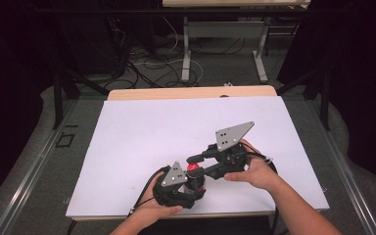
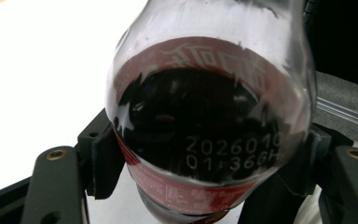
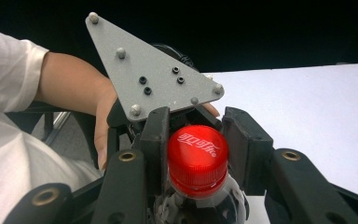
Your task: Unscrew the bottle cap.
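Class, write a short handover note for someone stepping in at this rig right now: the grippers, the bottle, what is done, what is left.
Left gripper: shut on the bottle, jaws clamping its body, dark drink inside.
Right gripper: jaws set on either side of the red cap; whether they grip it is unclear.
Bottle is held near the front of the white table.
Done: bottle secured, cap lined up.
Left, probably: twist the cap off; it is still on.

Both grippers are matte black, each topped by a grey three-cornered plate studded with small screws: the left gripper (image 1: 188,182) near the table's front edge, the right gripper (image 1: 200,164) farther in. Brass-ringed bolt holes mark the black jaw arms, and square black pads face inward. A black cable (image 1: 144,191) trails from the left gripper. The person's white sleeve (image 3: 9,116) ends above the wrist.
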{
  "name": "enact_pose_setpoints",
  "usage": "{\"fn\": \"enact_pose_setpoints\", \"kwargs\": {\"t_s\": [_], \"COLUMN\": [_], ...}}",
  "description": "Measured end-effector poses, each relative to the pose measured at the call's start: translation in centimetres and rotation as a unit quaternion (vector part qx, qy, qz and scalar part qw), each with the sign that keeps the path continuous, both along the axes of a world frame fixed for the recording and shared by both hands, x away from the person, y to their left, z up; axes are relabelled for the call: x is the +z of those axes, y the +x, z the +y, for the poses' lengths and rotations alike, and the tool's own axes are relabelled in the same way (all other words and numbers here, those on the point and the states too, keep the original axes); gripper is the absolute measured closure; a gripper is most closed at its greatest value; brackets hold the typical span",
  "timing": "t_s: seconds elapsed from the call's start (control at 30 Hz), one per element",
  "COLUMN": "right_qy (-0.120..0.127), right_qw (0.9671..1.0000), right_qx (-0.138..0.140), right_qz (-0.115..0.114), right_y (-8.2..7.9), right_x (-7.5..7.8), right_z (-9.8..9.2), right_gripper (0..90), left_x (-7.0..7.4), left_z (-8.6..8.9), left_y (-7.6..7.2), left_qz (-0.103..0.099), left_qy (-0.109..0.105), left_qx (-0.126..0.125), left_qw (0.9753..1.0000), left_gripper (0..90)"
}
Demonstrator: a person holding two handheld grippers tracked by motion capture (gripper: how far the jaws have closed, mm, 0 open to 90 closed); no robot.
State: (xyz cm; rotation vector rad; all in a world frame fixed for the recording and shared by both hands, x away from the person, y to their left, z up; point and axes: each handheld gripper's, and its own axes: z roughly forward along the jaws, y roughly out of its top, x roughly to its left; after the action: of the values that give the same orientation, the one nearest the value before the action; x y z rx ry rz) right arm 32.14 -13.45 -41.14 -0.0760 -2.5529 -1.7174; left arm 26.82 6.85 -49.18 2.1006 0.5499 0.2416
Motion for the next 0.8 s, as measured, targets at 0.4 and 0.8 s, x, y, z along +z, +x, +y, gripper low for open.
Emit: {"fn": "enact_pose_setpoints", "kwargs": {"t_s": [0.4,0.8], "right_qy": [0.041,0.017], "right_qw": [0.9656,0.9516], "right_qx": [-0.256,-0.302], "right_qz": [-0.021,-0.056], "right_y": [-5.1,-6.3], "right_x": [0.9,-0.7], "right_z": [0.8,2.5], "right_gripper": [55.8,61.0], "left_x": [0.0,0.2], "left_z": [0.3,0.3], "left_y": [0.4,0.2], "left_qz": [0.006,0.003], "left_qy": [-0.007,-0.005], "left_qx": [0.041,0.041], "left_qw": [0.9991,0.9991], "left_gripper": [29.0,29.0]}}
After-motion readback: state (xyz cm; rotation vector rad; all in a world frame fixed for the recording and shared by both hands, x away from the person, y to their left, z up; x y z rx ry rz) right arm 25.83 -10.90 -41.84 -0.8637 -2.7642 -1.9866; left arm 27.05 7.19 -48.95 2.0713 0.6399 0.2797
